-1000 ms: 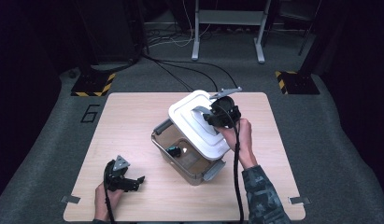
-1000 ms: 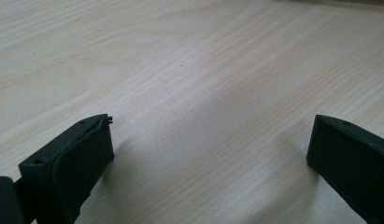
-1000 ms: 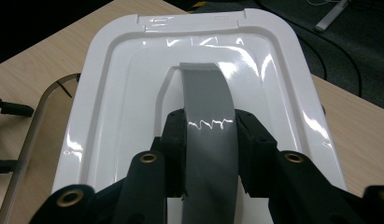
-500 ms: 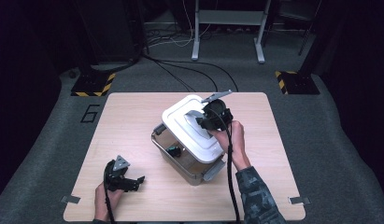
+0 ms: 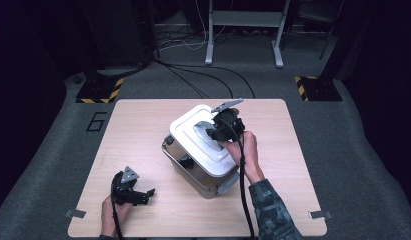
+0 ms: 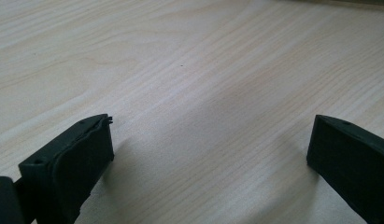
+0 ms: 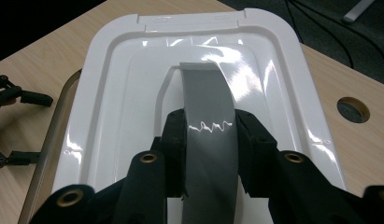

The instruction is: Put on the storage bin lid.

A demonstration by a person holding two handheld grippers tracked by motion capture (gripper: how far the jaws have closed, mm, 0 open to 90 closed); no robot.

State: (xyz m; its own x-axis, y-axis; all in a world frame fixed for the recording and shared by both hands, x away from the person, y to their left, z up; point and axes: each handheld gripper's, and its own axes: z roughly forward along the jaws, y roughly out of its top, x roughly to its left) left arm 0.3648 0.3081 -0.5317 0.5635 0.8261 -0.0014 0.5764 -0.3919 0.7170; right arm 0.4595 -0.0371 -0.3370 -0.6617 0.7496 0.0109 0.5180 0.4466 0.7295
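A clear storage box stands in the middle of the wooden table. Its white lid lies skewed over the top, with the box's near-left rim showing beside it. My right gripper is over the lid, shut on the lid's grey strap handle. My left gripper rests low over the table's front left corner, jaws wide open with bare wood between them. It also appears far off in the right gripper view as the left gripper.
A small dark object lies inside the box. A round hole is cut in the tabletop to the right of the lid. Cables run across the grey floor behind the table, near hazard-striped feet.
The right gripper has carried the lid a short way to the left across the box. The left gripper has stayed where it was.
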